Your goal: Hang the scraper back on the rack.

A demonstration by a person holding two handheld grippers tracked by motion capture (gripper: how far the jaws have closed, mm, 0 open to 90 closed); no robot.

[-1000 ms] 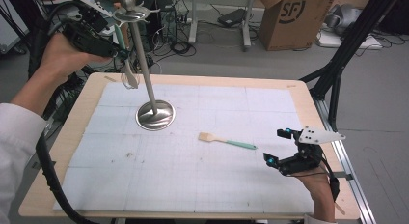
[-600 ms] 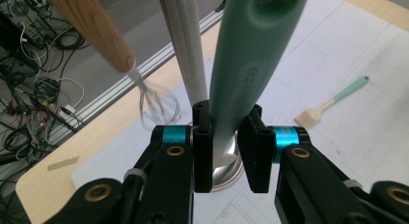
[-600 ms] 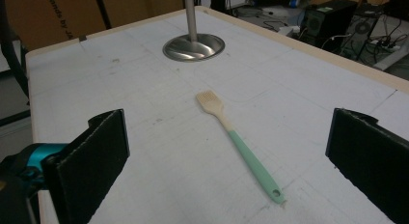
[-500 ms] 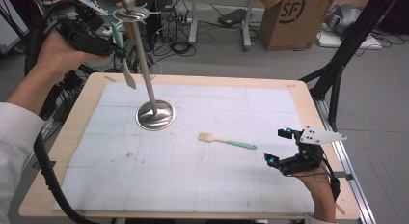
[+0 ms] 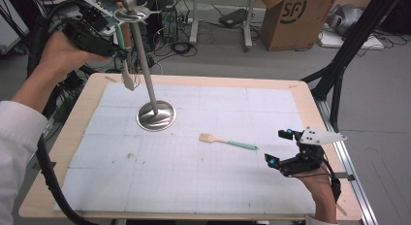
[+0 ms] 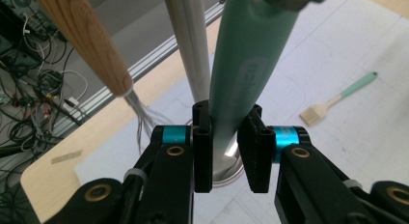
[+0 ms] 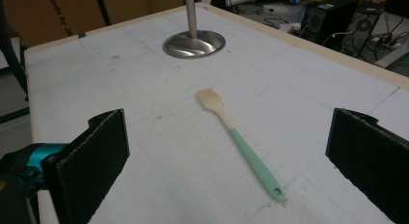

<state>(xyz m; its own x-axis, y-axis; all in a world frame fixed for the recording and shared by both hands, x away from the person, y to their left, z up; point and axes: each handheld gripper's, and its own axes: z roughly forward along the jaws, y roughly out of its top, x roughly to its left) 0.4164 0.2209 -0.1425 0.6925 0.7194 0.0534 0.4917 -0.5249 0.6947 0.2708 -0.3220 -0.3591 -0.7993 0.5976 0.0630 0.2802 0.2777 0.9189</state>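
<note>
A metal stand (image 5: pixel 156 116) with a tall pole (image 6: pixel 190 45) and hook arms at its top (image 5: pixel 132 10) rises from the table's far left. My left gripper (image 5: pixel 116 49) is raised beside the pole, shut on the mint-green handle (image 6: pixel 238 84) of a utensil whose pale blade (image 5: pixel 127 79) hangs down. The handle's upper end reaches a hook arm; I cannot tell if it rests on it. A wooden-handled whisk (image 6: pixel 84 40) hangs close by. A pastry brush (image 5: pixel 227 141) (image 7: pixel 236 137) with a green handle lies flat on the mat. My right gripper (image 5: pixel 278 147) (image 7: pixel 236 159) stands open just right of the brush.
A white gridded mat (image 5: pixel 203 186) covers the wooden table (image 5: pixel 310 96). A cardboard box (image 5: pixel 291 16), cables and equipment sit on the floor beyond the far edge. A black frame leg (image 5: pixel 339 79) stands at the right.
</note>
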